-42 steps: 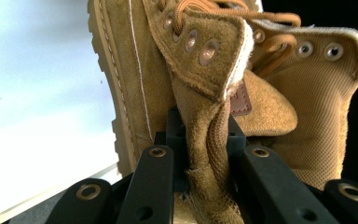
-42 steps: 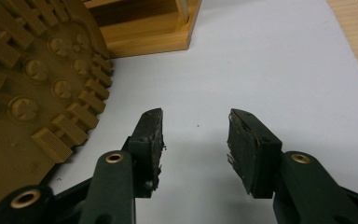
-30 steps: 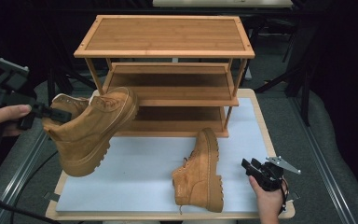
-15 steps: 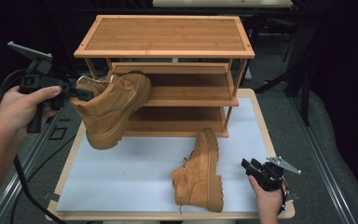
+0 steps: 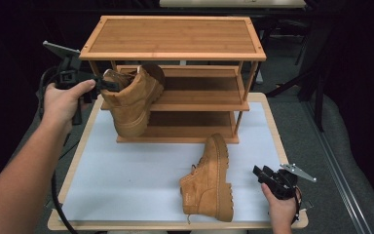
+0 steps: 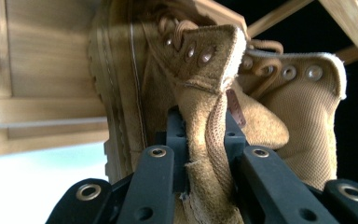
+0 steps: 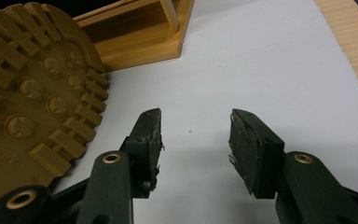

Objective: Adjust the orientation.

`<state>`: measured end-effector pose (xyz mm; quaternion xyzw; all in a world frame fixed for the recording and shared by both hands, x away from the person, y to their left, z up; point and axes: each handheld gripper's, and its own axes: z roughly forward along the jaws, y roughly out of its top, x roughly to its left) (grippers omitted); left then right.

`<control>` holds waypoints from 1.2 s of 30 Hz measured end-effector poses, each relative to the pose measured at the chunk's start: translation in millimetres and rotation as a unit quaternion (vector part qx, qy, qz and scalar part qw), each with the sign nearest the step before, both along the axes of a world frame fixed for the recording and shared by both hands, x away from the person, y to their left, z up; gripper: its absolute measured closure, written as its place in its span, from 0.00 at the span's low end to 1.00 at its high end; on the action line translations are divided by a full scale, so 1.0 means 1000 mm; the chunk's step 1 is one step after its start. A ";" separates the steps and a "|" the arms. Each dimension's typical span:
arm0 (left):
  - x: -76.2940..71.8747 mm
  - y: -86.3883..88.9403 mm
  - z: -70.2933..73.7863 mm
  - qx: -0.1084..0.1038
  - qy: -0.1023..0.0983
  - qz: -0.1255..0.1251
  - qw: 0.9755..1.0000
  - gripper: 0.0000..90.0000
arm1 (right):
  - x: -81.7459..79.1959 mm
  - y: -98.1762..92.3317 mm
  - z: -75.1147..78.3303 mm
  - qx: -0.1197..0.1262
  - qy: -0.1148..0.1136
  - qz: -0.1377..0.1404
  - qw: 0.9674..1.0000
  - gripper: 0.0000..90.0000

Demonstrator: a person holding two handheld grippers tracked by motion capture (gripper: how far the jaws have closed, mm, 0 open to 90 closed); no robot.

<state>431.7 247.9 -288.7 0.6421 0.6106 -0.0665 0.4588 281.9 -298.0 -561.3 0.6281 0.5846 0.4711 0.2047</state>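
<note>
My left gripper [image 5: 108, 84] is shut on the back collar of a tan suede boot [image 5: 135, 97]. The boot hangs tilted at the left end of the wooden shoe rack [image 5: 175, 36], its toe poking in over the middle shelf. Seen from the left gripper view, the jaws pinch the boot's collar [image 6: 207, 135] between the pads. A second tan boot [image 5: 209, 178] lies on its side on the white mat near the front. Right of it, my right gripper [image 5: 263, 174] stands open and empty. The right gripper view shows that boot's lugged sole [image 7: 28, 93] left of the open gripper [image 7: 193, 140].
The three-tier rack stands at the back of the white mat [image 5: 141, 170], which lies on a wooden board [image 5: 277, 136]. A black cable [image 5: 56, 195] trails from the left gripper down the table's left side. Dark chairs and floor surround the table.
The left hand has carried the boot rightward and away from me, from over the mat's left side up to the rack's middle shelf. The right gripper and the lying boot have stayed put.
</note>
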 end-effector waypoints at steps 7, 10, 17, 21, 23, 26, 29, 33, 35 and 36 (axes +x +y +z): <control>0.006 -0.026 -0.016 -0.029 -0.024 0.016 0.999 0.88 | 0.000 0.000 -0.001 0.003 0.002 0.002 1.000 0.59; 0.006 -0.037 -0.016 -0.014 -0.038 0.032 0.999 0.88 | 0.000 0.000 -0.001 0.001 0.004 0.006 1.000 0.59; 0.006 -0.043 -0.021 -0.033 -0.040 0.032 0.998 0.86 | 0.001 0.000 -0.001 0.003 0.001 0.007 1.000 0.59; 0.001 -0.046 -0.023 -0.032 -0.033 0.019 0.999 0.81 | 0.001 0.002 0.000 0.000 0.009 0.009 1.000 0.59; -0.001 -0.046 -0.024 -0.037 -0.036 0.013 0.999 0.76 | 0.002 0.003 -0.001 0.001 0.002 0.009 1.000 0.59; -0.004 -0.046 -0.023 -0.029 -0.037 -0.004 0.999 0.66 | 0.002 0.004 -0.001 0.001 0.006 0.010 1.000 0.59; -0.005 -0.043 -0.021 -0.028 -0.045 -0.010 0.999 0.60 | 0.003 0.005 -0.002 0.000 0.007 0.011 1.000 0.59; -0.012 -0.042 -0.010 -0.015 -0.085 -0.005 0.996 0.55 | 0.002 0.005 -0.002 0.000 0.008 0.014 1.000 0.59; -0.016 -0.039 -0.003 -0.007 -0.091 -0.013 0.996 0.54 | 0.002 0.005 -0.001 0.000 0.007 0.014 1.000 0.59; -0.019 -0.036 0.001 0.003 -0.095 -0.019 0.995 0.55 | 0.002 0.005 -0.001 0.000 0.007 0.014 1.000 0.59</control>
